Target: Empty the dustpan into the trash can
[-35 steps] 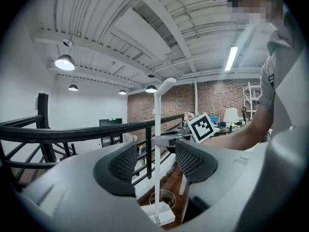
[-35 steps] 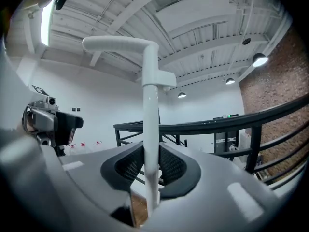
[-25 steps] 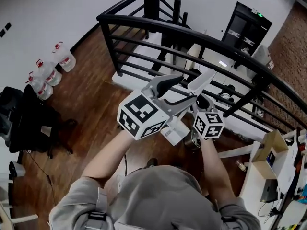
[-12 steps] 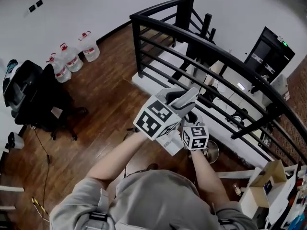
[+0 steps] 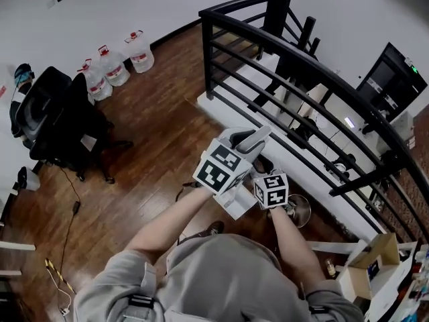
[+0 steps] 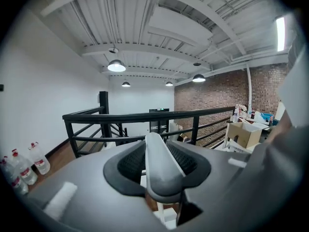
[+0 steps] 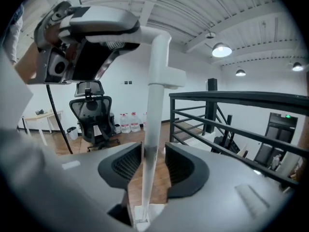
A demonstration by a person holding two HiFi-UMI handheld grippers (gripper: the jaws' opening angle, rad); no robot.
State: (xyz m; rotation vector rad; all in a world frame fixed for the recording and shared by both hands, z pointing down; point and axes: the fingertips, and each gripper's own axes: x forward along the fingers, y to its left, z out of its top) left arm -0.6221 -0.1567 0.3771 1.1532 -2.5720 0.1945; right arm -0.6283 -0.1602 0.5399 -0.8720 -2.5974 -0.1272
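A white long-handled dustpan hangs between my two grippers. Its grey-white top handle [image 6: 163,175] lies between the pads of my left gripper [image 6: 163,151], whose jaws are closing and press on it. The dustpan's white pole [image 7: 155,115] stands upright between the pads of my right gripper [image 7: 153,161]. These jaws are opening, with a gap on each side of the pole. In the head view, the left gripper [image 5: 242,139] and right gripper [image 5: 267,173] sit close together before the person's chest. A round metal can [image 5: 298,210] stands on the floor just right of them.
A black metal railing [image 5: 301,79] runs across ahead, with a stairwell beyond. A black office chair [image 5: 53,113] and several water bottles [image 5: 117,66] stand at the left on the wood floor. A cardboard box [image 5: 369,263] sits at the lower right.
Both grippers have sunk and come nearer the body. The left jaws have narrowed onto the handle. The head view has swung, so the chair and bottles now show more fully.
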